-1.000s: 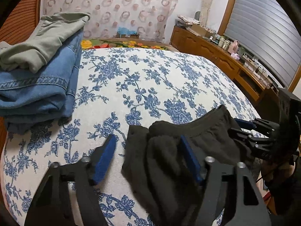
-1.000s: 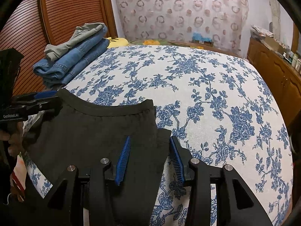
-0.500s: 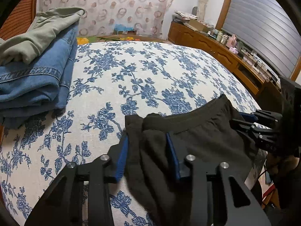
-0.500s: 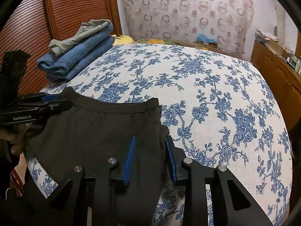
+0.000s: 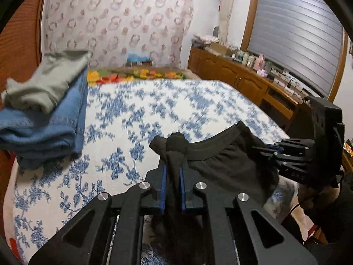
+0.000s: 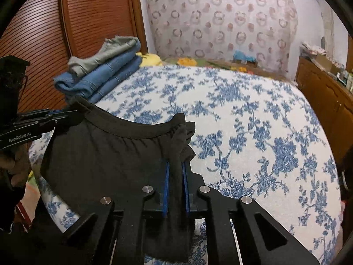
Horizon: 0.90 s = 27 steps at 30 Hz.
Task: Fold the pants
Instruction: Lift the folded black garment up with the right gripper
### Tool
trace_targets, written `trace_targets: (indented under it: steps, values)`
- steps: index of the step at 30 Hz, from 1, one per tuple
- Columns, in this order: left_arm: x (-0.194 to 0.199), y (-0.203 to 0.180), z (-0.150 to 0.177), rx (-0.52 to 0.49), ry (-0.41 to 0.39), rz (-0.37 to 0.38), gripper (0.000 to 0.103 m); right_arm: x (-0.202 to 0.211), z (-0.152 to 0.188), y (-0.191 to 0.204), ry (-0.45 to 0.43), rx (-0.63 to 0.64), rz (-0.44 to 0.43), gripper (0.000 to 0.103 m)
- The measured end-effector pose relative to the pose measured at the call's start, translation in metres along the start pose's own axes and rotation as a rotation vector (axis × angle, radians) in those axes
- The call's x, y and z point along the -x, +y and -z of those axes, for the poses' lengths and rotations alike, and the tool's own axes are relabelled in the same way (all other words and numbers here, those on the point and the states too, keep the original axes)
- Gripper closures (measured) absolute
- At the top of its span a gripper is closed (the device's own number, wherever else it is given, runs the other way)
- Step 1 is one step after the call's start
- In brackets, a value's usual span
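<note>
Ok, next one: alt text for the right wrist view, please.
The right gripper is closing its jaws on a bunched end of the waistband of black pants, while the left gripper grips the other end at the left edge. Behind them lies a bed with a blue floral cover, a stack of folded clothes at its far left corner.

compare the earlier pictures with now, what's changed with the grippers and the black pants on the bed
Both grippers were open over the waistband; now the left gripper and right gripper are closing, pads pinching bunched fabric at each end of the black pants. The waistband has lifted into a curve between them. The folded jeans with the grey garment on top and the floral bedspread are unchanged.
</note>
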<state>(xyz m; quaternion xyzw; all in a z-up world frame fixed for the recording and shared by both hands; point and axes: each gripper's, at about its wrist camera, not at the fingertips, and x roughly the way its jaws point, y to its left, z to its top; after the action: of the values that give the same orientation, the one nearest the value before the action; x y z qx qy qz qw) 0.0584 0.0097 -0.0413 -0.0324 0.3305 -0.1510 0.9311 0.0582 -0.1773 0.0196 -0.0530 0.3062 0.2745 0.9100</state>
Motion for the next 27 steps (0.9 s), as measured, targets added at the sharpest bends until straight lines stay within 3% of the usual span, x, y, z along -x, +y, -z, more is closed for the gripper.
trace_targets:
  steps: [16,27]
  values:
    - [0.048,-0.015,-0.028,-0.030,-0.167,-0.004,0.092,0.062,-0.016,0.011,-0.161,0.059,0.015,0.093]
    - [0.053,-0.013,-0.032,-0.043,-0.184,-0.022,0.092,0.061,-0.030,0.015,-0.176,0.097,0.007,0.093]
